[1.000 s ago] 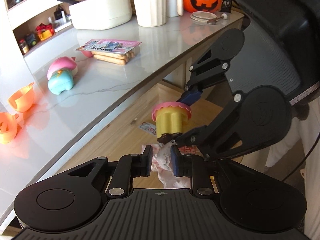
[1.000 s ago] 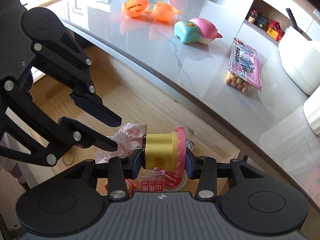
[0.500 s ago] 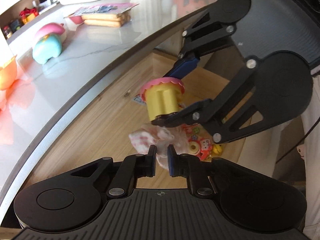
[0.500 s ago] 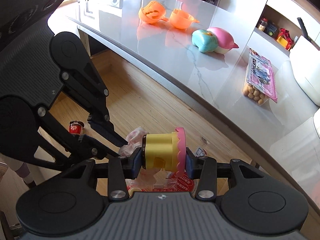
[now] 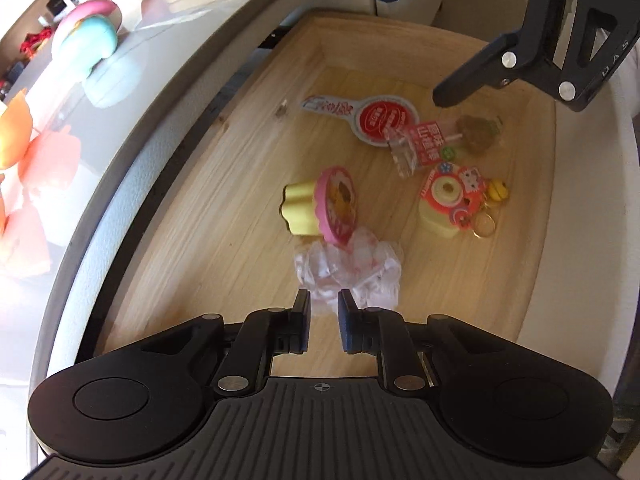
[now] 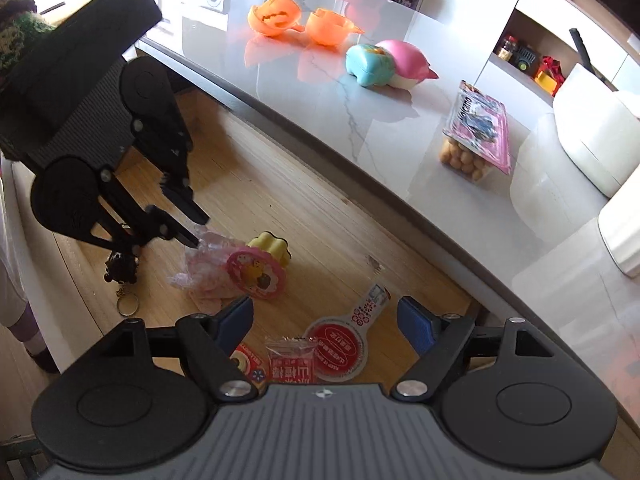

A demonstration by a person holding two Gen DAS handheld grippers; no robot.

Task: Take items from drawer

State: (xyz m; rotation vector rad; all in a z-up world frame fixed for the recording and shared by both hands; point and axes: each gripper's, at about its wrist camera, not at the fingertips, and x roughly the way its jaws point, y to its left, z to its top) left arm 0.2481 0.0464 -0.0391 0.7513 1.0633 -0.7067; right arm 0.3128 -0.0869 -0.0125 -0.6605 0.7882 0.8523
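Now we see both grippers over the open wooden drawer (image 5: 224,184).
Right gripper (image 6: 324,312) jaws opening, empty; yellow ridged cupcake toy (image 5: 316,206) lies on its side beside a crinkly plastic wrapper (image 5: 352,264). Left gripper (image 5: 323,312) jaws opening around the wrapper's edge; grip unclear.

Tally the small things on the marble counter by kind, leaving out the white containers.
Orange pumpkin halves: 2
Squishy toys, teal and pink: 2
Snack pack: 1
Total: 5
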